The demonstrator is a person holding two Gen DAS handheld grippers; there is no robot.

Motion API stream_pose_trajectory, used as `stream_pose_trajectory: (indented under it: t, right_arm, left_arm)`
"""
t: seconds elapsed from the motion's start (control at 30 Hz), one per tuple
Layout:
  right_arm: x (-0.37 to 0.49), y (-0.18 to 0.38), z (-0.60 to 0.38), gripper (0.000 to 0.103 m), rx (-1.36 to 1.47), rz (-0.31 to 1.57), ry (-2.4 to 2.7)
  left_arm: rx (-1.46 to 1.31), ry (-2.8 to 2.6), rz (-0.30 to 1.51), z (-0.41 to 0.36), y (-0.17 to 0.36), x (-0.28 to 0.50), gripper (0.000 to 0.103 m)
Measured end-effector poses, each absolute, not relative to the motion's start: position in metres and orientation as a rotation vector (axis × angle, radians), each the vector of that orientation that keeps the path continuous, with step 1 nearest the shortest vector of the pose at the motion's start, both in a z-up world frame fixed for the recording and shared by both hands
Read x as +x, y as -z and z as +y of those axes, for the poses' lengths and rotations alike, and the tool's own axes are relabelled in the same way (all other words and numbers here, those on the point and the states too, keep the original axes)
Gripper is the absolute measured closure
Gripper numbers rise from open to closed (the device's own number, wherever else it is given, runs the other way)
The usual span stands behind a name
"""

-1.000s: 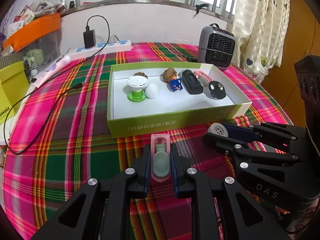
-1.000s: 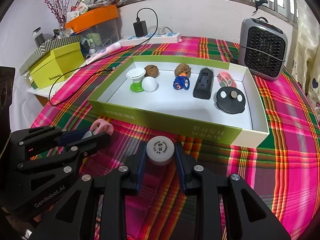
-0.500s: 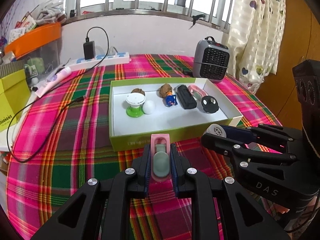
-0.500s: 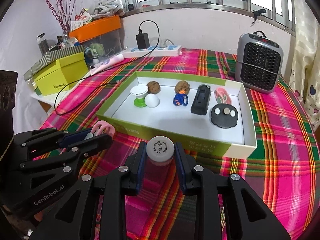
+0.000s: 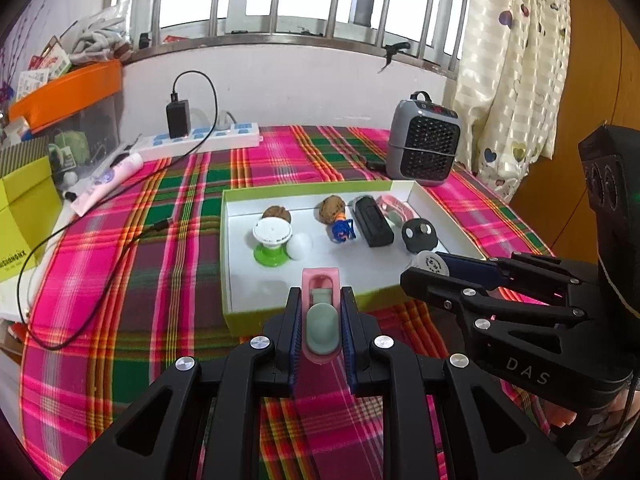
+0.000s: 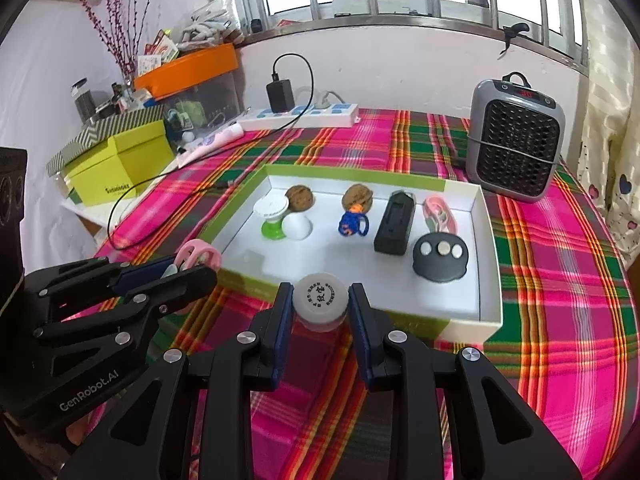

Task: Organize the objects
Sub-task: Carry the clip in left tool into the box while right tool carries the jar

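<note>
My left gripper (image 5: 320,312) is shut on a pink clip with a grey-green pad (image 5: 321,316), held above the near wall of the green-and-white box (image 5: 256,320). My right gripper (image 6: 319,304) is shut on a small white-capped jar (image 6: 319,300), held above the box's near edge (image 6: 460,326). Each gripper shows in the other's view, the right gripper (image 5: 424,268) and the left gripper (image 6: 192,268), side by side. In the box lie a green-footed white stand (image 5: 272,240), a white ball (image 5: 300,246), two walnuts, a blue figure (image 5: 342,232), a black case (image 5: 374,224), a pink clip (image 5: 394,208) and a black disc (image 5: 418,236).
The box sits on a plaid tablecloth (image 5: 120,280). A grey heater (image 5: 424,148) stands behind it at the right. A power strip with charger (image 5: 200,138) and black cable (image 5: 80,280) lie at the left back. Yellow-green boxes (image 6: 120,168) and an orange-lidded bin (image 6: 188,68) stand at the far left.
Both grippers have risen and drawn back from the table with their objects, so the box now looks smaller and farther off. Both stay shut.
</note>
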State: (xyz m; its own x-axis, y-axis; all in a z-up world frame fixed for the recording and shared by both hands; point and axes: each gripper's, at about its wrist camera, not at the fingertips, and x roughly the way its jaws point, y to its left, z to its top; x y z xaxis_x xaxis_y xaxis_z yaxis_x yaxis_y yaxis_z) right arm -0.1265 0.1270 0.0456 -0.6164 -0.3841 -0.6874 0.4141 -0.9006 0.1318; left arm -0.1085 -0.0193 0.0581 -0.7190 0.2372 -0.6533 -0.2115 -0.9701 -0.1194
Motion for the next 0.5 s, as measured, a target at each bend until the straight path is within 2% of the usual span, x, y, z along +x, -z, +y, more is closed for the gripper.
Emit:
stream_pose_trajectory:
  t: [0.5]
  right_arm:
    - [-0.165,-0.038,0.129,0.074,1.080,0.052,2.477]
  left_arm:
    - [-1.081,-2.719,-0.060,-0.019,-0.047,-0.141,0.087]
